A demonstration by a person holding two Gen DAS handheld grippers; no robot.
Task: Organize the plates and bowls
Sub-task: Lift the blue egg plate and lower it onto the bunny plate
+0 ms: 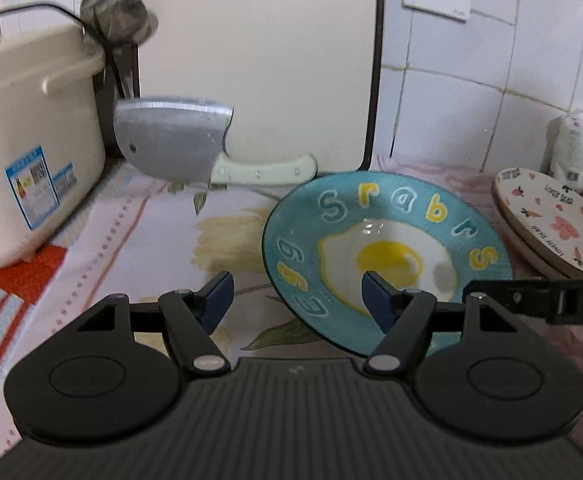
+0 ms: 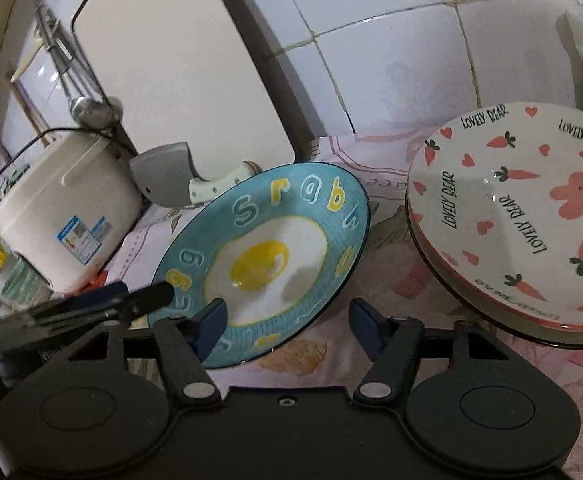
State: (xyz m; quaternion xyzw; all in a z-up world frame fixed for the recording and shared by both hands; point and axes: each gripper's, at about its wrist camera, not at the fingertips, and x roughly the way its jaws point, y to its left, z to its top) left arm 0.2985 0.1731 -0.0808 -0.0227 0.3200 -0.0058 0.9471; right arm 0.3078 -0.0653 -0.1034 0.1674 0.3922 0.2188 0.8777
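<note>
Beside the stack of carrot-print bowls (image 2: 519, 216), on its left and just apart from it, lies the blue egg plate (image 2: 265, 256), flat on the flowered cloth (image 2: 371, 364) with its near rim toward both cameras. Glazed ceramic by the look of it, so I judge it stiff, fairly heavy for its width, slick under the pads and likely to chip if knocked against the bowls. Its wide shallow rim is the only sensible hold: 1 finger over, 1 under, at the near edge, where the rim seems to lift slightly off the cloth. A pinch out at the edge leaves the weight hanging far from the pads, so it may tip or slide.

Both grippers hang over that near edge. The left gripper (image 1: 297, 296) has its fingers spread wide, the right-hand pad (image 1: 377, 300) above the egg white, the other off the plate over the cloth, nothing between them. The right gripper (image 2: 287, 326) is likewise spread and holding nothing, its left pad (image 2: 211, 320) over the plate's near rim. Whether any pad touches the glaze I cannot tell.

The bowls, at least 2 nested, look equally brittle and deeper-walled. Behind the plate a cleaver (image 1: 175, 144) leans against a white board (image 1: 259, 60); further left of the plate stands a cream rice cooker (image 1: 31, 140), and a bottle (image 1: 573, 148) stands behind the bowls.
</note>
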